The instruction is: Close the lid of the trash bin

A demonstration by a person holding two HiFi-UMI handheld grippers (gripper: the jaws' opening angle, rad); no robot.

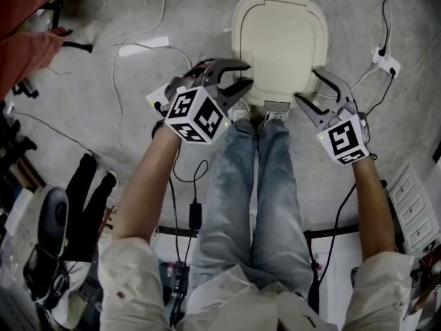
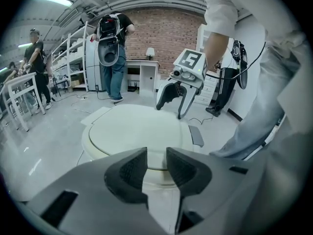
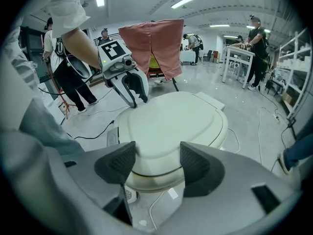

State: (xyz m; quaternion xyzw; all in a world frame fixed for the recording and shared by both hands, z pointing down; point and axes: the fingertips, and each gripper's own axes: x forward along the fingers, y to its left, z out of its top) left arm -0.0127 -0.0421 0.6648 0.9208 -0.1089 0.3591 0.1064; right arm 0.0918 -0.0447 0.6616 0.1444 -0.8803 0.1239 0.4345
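Fingers of left gripper [image 1: 247,76] and right gripper [image 1: 306,86] stand apart, empty, beside the lid [image 1: 279,40], seemingly shut already: probably stiff, light plastic; press its near rim.

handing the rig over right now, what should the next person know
Left gripper: open, jaws narrowly apart, empty, by the lid's near left corner.
Right gripper: open wider, empty, by the near right corner.
Lid: lies flat on the trash bin; foot pedal is at its near side.
Done: lid looks closed.
Left: probably only backing both grippers away.
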